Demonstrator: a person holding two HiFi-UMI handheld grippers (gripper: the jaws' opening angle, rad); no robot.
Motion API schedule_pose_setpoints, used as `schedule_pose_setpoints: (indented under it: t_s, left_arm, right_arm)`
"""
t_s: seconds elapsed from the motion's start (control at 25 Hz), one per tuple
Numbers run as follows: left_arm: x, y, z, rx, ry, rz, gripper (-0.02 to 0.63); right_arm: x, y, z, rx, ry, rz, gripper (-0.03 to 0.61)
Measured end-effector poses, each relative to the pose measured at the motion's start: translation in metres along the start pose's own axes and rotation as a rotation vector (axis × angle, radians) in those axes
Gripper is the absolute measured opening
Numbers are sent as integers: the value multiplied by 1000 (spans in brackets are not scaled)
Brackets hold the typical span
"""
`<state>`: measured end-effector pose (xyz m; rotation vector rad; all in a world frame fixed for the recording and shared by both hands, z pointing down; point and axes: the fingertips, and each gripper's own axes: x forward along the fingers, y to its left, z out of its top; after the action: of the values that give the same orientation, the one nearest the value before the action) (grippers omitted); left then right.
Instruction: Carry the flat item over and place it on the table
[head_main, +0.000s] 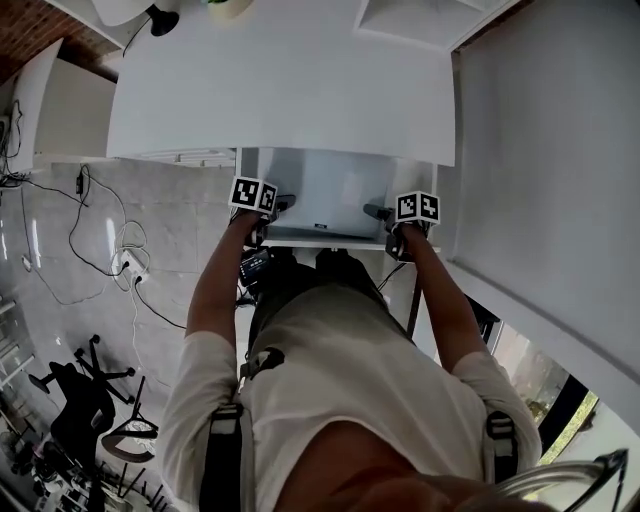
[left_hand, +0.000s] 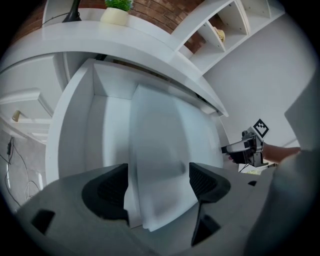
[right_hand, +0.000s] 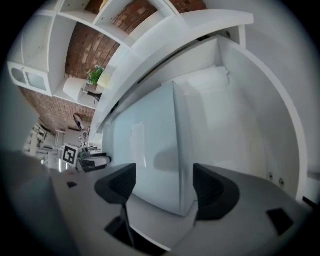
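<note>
Now, flat item (head_main: 325, 190) between wide-open jaws of left tool (left_hand: 157, 186); likewise right tool (right_hand: 163, 186).

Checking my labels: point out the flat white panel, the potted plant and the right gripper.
flat white panel (left_hand: 160, 150): left gripper view, its broad face.
potted plant (left_hand: 115, 16): left gripper view, its pale pot.
right gripper (right_hand: 164, 181): right gripper view, midway between its open jaws.

A pale grey marbled stone floor (head_main: 175, 205) — loose black cables (head_main: 71, 235) and a white power strip (head_main: 131, 267) lie on it, a black swivel chair (head_main: 85, 395) stands on it, a red brick wall (head_main: 40, 30) rises beyond it.
</note>
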<state>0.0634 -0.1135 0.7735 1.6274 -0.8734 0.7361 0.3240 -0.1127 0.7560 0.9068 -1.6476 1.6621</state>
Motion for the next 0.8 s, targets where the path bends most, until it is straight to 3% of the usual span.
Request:
schedule_pose_setpoints:
  t_s: [0.16, 0.36, 0.8]
  left_arm:
    - [8, 0, -7, 51, 27, 5, 367]
    - [10, 6, -15, 3, 30, -20, 367]
    - [16, 7, -21, -67, 40, -72, 365]
  right_arm:
    - [9, -9, -5, -37, 8, -55, 353]
    - [25, -15, -15, -81, 73, -87, 358]
    - [35, -18, -22, 26, 159, 32, 362]
